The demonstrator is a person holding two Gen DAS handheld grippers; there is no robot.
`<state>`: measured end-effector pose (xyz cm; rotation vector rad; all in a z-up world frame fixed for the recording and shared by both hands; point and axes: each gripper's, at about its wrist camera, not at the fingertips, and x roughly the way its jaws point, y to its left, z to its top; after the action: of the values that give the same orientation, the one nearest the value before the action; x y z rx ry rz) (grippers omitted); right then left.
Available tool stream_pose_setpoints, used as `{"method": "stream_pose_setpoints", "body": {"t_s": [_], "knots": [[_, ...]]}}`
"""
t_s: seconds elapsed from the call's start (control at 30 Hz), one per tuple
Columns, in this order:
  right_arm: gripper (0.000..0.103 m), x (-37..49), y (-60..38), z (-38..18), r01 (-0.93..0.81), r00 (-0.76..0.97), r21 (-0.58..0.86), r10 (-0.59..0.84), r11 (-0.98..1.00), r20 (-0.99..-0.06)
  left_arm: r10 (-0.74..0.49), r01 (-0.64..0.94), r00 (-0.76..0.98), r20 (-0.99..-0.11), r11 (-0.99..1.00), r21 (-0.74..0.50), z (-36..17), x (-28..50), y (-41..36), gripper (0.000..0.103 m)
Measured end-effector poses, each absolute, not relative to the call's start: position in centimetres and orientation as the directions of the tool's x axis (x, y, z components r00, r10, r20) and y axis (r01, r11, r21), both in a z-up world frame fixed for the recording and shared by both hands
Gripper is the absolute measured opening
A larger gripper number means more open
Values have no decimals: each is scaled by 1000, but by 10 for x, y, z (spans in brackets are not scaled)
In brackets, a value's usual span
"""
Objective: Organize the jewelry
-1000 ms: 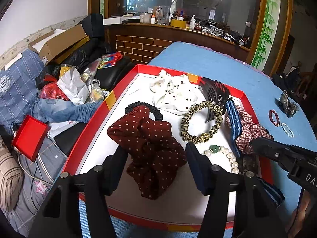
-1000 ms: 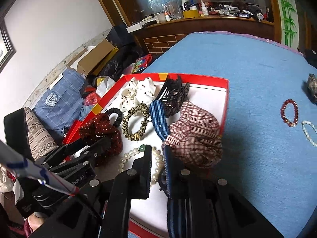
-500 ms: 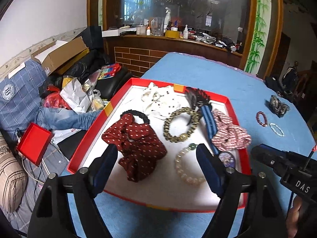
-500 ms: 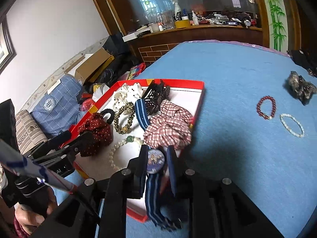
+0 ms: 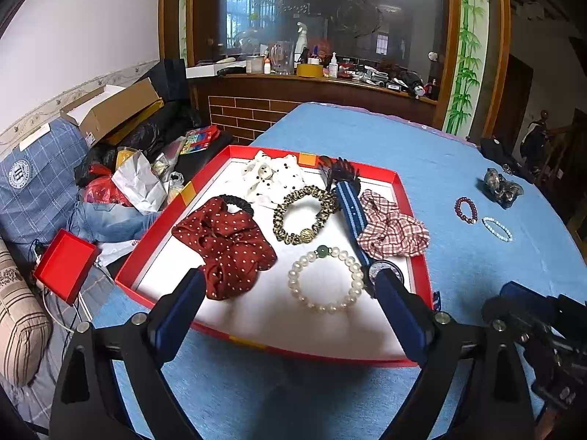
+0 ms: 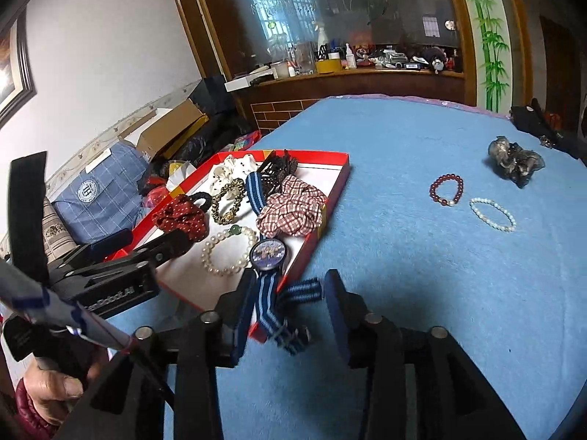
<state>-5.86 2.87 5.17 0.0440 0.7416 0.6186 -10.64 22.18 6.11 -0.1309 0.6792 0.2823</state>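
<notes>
While both grippers gape, watch [image 6: 267,251] straddles tray [image 6: 332,190] edge.

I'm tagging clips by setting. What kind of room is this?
Probably a lived-in home, likely a dining or living room: a blue-clothed table holding a red tray of jewelry, a cluttered wooden counter behind, and a cardboard box among piled clothes.

A red tray [image 5: 401,198] fills mid-frame on the blue table [image 5: 422,146], holding a pearl bracelet [image 5: 326,280], dotted maroon scrunchie [image 5: 227,247], leopard scrunchie [image 5: 302,214], plaid scrunchie [image 5: 394,231] and striped watch [image 5: 354,216]. The left gripper [image 5: 290,315] gapes wide at lower frame. Two bracelets [image 5: 466,209] lie at right.
</notes>
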Motion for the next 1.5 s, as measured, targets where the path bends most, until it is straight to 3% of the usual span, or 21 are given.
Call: {"method": "stream_pose_setpoints", "body": {"t_s": [0.3, 0.57, 0.8, 1.0, 1.5], "knots": [[54, -84, 23, 51, -507, 607, 188, 503, 841, -615, 309, -356, 722, -619, 933, 51, 53, -117, 215, 97], [76, -100, 25, 59, -489, 653, 137, 465, 861, -598, 366, -374, 721, -589, 920, 113, 56, -135, 214, 98], [79, -104, 28, 61, -464, 678, 100, 426, 880, -600, 373, -371, 703, -606, 919, 135, 54, -144, 216, 99], [82, -105, 33, 62, -459, 689, 67, 402, 886, -603, 335, -379, 685, -646, 922, 76, 49, -143, 231, 99], [83, -104, 35, 58, -451, 690, 55, 387, 891, -611, 388, -419, 650, -654, 900, 118, 42, -143, 236, 99]]}}
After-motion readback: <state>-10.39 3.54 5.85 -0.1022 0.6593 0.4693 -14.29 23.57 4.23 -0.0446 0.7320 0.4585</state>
